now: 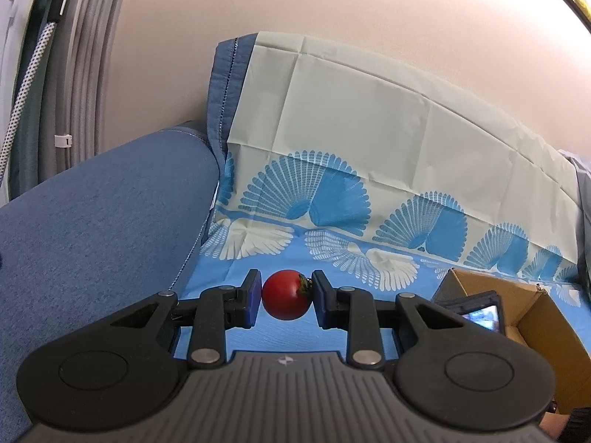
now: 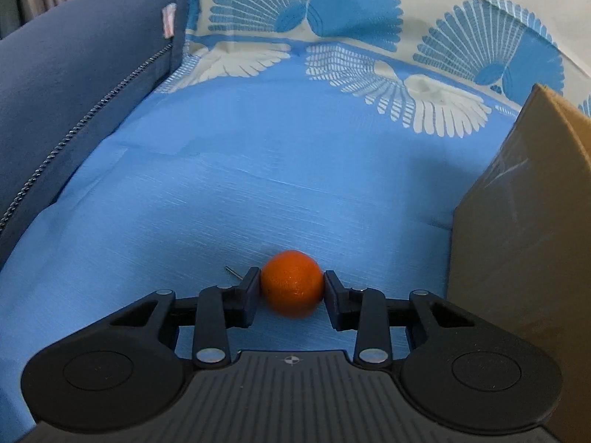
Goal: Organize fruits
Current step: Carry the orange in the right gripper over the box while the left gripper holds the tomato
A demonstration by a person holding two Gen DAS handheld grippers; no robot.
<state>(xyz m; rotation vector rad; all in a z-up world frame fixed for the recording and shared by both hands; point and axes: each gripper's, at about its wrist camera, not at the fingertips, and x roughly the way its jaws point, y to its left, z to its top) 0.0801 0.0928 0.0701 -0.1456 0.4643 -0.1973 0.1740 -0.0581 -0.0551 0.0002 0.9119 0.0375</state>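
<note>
Left wrist view. The left gripper (image 1: 286,301) fills the lower half of the frame. Its jaws pinch a small red tomato (image 1: 285,295) at frame centre, one pad on each side; the green stem scar faces the pad on the frame's right. The tomato sits clear above the blue cloth (image 1: 332,332) below it. The cloth carries a fan pattern in blue and white and runs up the sofa backrest in the upper middle, where it turns cream. A blue sofa armrest (image 1: 99,221) occupies the left of the frame. An open cardboard box (image 1: 535,317) stands at the right edge, on the cloth. Part of a second dark gripper (image 1: 480,312) shows in front of the box's near wall, its jaw state not readable from here. Grey vertical blinds (image 1: 81,74) and a speckled cord show at upper left.

Right wrist view. The right gripper (image 2: 291,291) points down at the blue cloth (image 2: 258,184). Its jaws are closed on a small orange fruit (image 2: 291,282) at lower centre, both pads touching its sides. The fruit is at cloth level; contact with the cloth cannot be confirmed. A thin short stem-like bit (image 2: 233,271) lies on the cloth just left of the left pad. The cardboard box (image 2: 517,240) rises at the right edge, near the fruit but apart. The blue armrest (image 2: 74,85) with its zip seam fills the upper left.
</note>
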